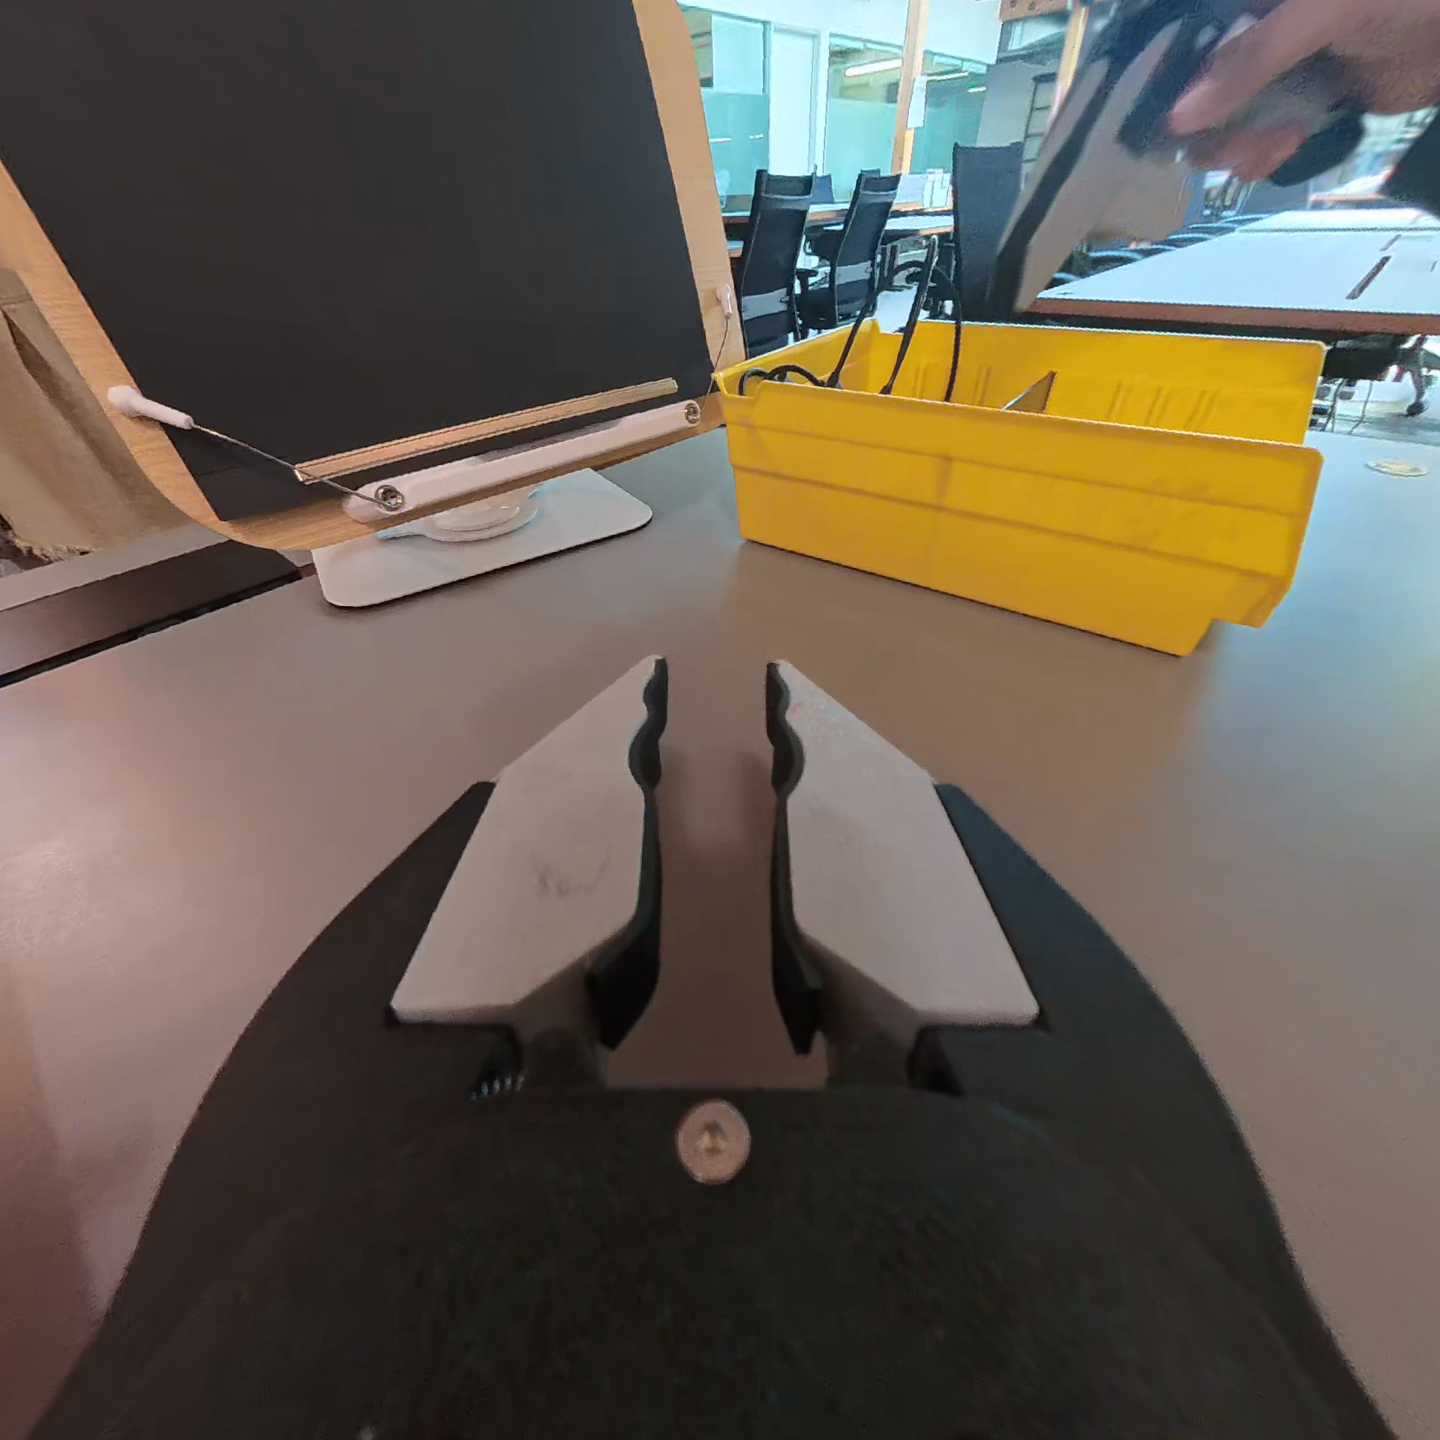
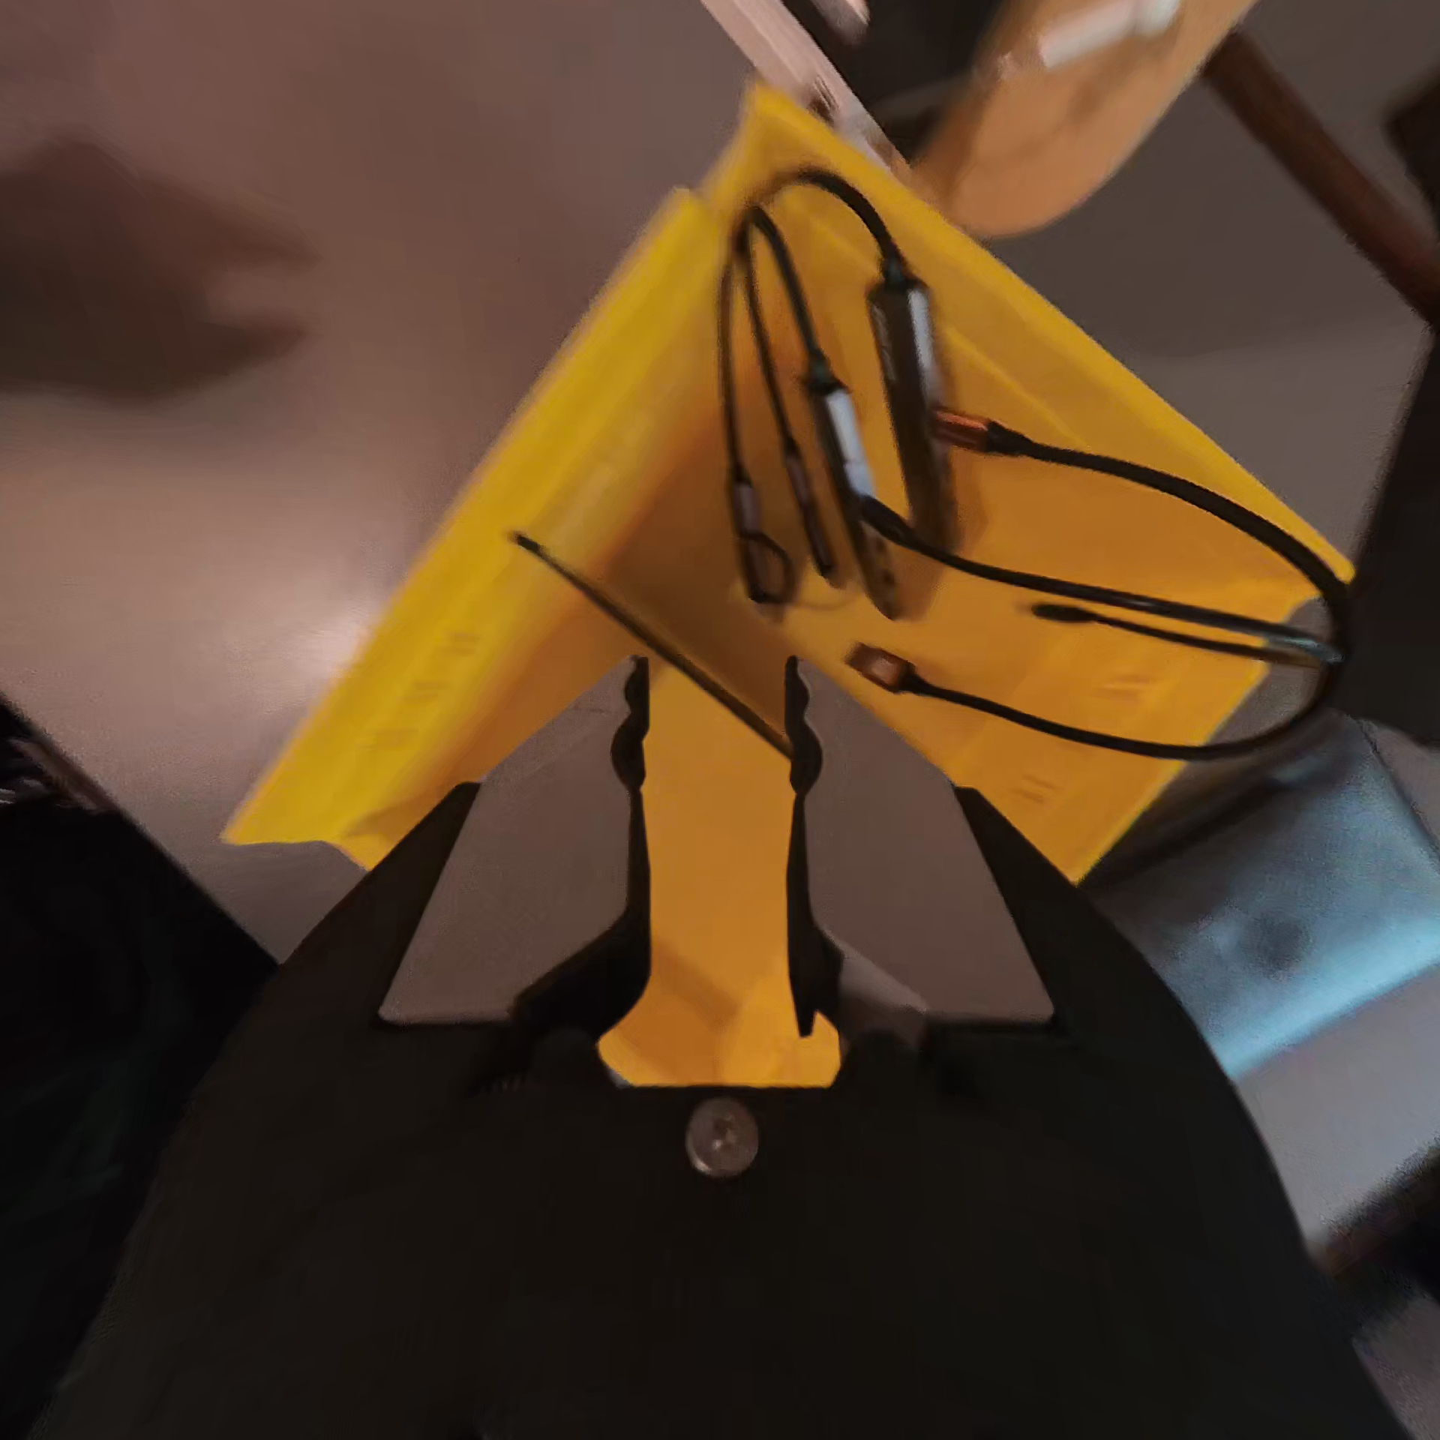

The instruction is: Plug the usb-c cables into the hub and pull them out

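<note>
A yellow bin (image 1: 1013, 499) stands on the grey table, ahead and to the right of my left gripper (image 1: 717, 666), which is open, empty and low over the table. Black cables (image 1: 904, 343) stick up out of the bin. My right gripper (image 2: 716, 662) is open and empty, looking down into the bin (image 2: 483, 662). It also shows in the left wrist view (image 1: 1036, 257), held by a hand above the bin. Inside lie two slim dark hubs (image 2: 912, 405) with black cables. One copper-coloured plug (image 2: 962, 432) sits against a hub's side. Another plug (image 2: 877, 666) lies loose.
A black board on a wooden stand (image 1: 351, 234) with a white base (image 1: 483, 545) stands at the far left. A thin divider (image 2: 647, 647) crosses the bin. A cable loop (image 2: 1325, 608) hangs over the bin's right wall. Office chairs (image 1: 779, 249) and tables stand behind. Tip to tip, the grippers are about 30 cm apart. My right gripper is the nearer one to the copper-coloured plug (image 2: 962, 432): about 11 cm, against 35 cm.
</note>
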